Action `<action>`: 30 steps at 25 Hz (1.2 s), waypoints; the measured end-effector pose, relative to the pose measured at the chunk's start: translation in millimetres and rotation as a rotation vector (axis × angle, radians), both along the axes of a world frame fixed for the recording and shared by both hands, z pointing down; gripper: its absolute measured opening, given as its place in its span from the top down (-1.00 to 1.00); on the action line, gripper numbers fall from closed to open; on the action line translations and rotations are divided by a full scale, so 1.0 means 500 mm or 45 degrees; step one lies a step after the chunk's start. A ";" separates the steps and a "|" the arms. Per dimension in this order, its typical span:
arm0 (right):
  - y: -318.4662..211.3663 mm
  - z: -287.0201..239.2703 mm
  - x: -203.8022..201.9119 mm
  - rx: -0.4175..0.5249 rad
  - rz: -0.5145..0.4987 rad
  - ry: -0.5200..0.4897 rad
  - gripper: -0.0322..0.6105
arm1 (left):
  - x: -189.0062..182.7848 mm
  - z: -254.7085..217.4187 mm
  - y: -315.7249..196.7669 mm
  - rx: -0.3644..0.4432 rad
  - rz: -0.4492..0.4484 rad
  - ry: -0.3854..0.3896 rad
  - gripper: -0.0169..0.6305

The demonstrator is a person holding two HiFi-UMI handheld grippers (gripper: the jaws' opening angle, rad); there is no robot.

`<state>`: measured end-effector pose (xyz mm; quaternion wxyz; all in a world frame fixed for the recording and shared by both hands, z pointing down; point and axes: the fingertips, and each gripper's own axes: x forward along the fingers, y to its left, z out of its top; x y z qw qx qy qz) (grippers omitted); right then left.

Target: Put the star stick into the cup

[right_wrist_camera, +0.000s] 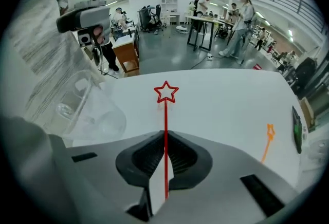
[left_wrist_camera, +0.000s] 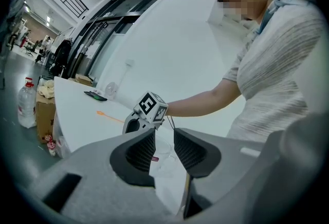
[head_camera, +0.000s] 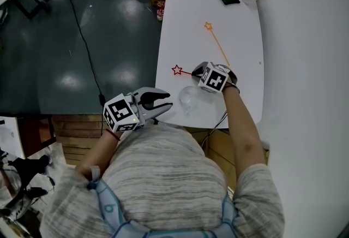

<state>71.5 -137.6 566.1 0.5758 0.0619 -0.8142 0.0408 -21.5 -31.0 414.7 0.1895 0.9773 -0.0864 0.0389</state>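
- Since the red star stick [right_wrist_camera: 165, 110] is pinched between the closed fingers of the right gripper [right_wrist_camera: 165, 138], its shaft is seen running straight out past the fingertips. The star is carried well ahead of them over the white table [right_wrist_camera: 221, 99]; whether it rests on the surface cannot be told.
- The stick is judged to be very light, thin and somewhat springy, so only a modest squeeze is called for. With the hold taken low on the shaft, a long free end is left that may wobble.
- Smooth plastic is likely, so swivelling between the pads should be expected if the tip is knocked against a rim.
- The clear cup [head_camera: 189, 97] is found near the right fingertips, to their left. It is also just ahead of the left gripper [head_camera: 163, 101], whose fingers are spread apart with nothing held.
- The cup is judged light and easily tipped; it could be steadied by its wall while the stick is lowered in.
- An orange star stick [head_camera: 218, 43] is seen well beyond the right fingers, untouched.
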 end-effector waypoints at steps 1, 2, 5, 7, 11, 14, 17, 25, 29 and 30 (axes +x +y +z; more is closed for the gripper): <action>-0.002 -0.009 0.002 0.024 0.023 -0.020 0.83 | 0.002 0.001 0.001 -0.001 0.005 -0.001 0.58; -0.004 -0.021 0.004 0.052 0.048 -0.041 0.83 | 0.003 0.001 0.004 -0.003 0.010 -0.002 0.58; -0.014 -0.075 0.001 0.140 0.158 -0.160 0.83 | 0.005 0.001 0.010 -0.009 0.021 -0.001 0.58; -0.024 -0.116 0.002 0.198 0.240 -0.251 0.83 | 0.010 0.002 0.008 -0.010 0.024 0.000 0.58; -0.032 -0.193 -0.003 0.307 0.332 -0.410 0.83 | 0.016 0.005 0.003 -0.008 0.030 -0.003 0.58; -0.027 -0.258 -0.011 0.373 0.424 -0.574 0.84 | 0.016 0.003 0.006 -0.008 0.035 -0.004 0.58; -0.021 -0.317 -0.009 0.438 0.511 -0.758 0.83 | 0.017 0.000 0.007 -0.004 0.036 -0.003 0.58; 0.031 -0.448 -0.022 0.539 0.609 -1.206 0.83 | 0.021 -0.002 0.006 0.003 0.044 -0.009 0.58; 0.056 -0.486 -0.025 0.599 0.634 -1.310 0.84 | 0.022 0.000 0.012 0.005 0.052 -0.011 0.58; 0.058 -0.495 -0.025 0.614 0.640 -1.328 0.84 | 0.022 -0.001 0.011 0.005 0.054 -0.011 0.58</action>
